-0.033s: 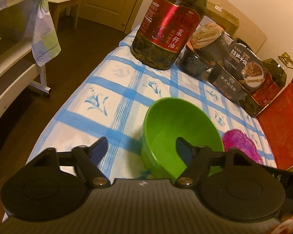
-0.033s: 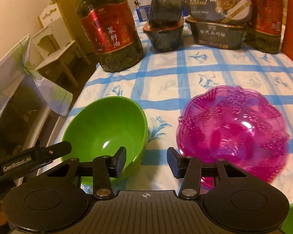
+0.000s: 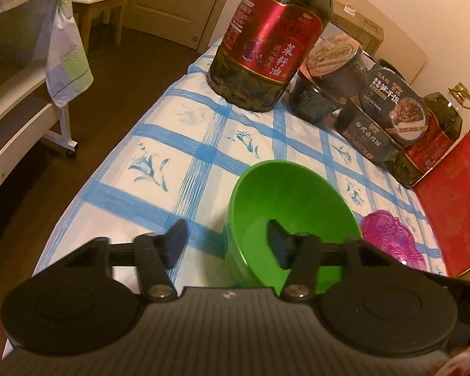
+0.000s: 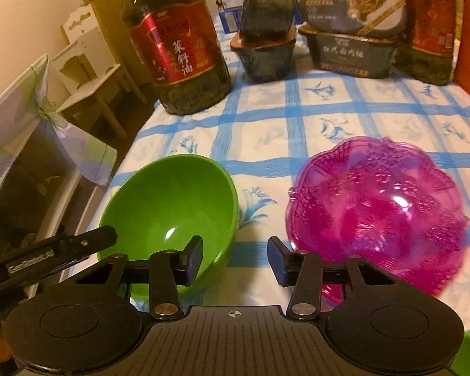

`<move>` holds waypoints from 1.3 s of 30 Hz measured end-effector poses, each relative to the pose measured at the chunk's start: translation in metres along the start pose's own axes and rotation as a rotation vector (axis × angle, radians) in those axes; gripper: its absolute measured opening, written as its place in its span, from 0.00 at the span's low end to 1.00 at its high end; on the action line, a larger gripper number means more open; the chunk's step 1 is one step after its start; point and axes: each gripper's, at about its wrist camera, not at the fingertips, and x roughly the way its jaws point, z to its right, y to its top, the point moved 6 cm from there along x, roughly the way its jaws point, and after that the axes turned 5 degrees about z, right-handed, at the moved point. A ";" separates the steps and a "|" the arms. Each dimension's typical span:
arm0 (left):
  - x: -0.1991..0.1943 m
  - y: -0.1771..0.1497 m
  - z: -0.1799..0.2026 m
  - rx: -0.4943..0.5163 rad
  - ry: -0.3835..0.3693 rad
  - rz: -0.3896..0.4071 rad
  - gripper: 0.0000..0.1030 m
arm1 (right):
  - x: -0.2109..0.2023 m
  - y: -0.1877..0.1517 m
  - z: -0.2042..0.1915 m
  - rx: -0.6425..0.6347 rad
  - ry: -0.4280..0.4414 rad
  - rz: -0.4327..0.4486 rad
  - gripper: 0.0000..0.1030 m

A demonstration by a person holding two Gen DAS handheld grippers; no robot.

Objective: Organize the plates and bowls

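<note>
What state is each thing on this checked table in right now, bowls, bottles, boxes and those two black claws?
Green bowl: upright, empty, its rim between the left gripper's fingers.
Pink plate: flat on the cloth, empty, untouched.
Oil bottle: upright.
Meal boxes: stacked, sealed.
Left gripper: closing, not yet pressing the bowl.
Right gripper: closing, nothing between its fingers.

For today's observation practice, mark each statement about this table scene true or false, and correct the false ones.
1. The green bowl is empty. True.
2. The pink dish is stacked inside the green bowl. False: it sits beside it on the tablecloth.
3. One finger of the left gripper reaches inside the bowl. True.
4. The right gripper clamps the pink dish. False: nothing lies between its closing jaws.
5. The oil bottle lies on its side. False: it stands upright.
</note>
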 end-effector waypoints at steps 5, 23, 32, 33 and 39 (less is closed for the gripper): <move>0.016 0.002 0.002 0.028 -0.013 -0.019 0.32 | 0.017 0.002 -0.003 -0.015 -0.009 -0.020 0.32; -0.009 -0.015 -0.001 0.059 -0.006 -0.041 0.10 | 0.002 -0.011 -0.015 -0.020 -0.003 -0.043 0.13; -0.080 -0.033 -0.010 0.055 0.022 -0.013 0.10 | -0.050 -0.046 -0.043 -0.039 0.034 -0.043 0.13; -0.089 -0.035 -0.010 0.058 0.026 -0.010 0.10 | -0.058 -0.052 -0.046 -0.040 0.040 -0.043 0.13; -0.142 -0.057 -0.011 0.074 0.032 0.002 0.10 | -0.104 -0.082 -0.059 -0.019 0.061 -0.029 0.13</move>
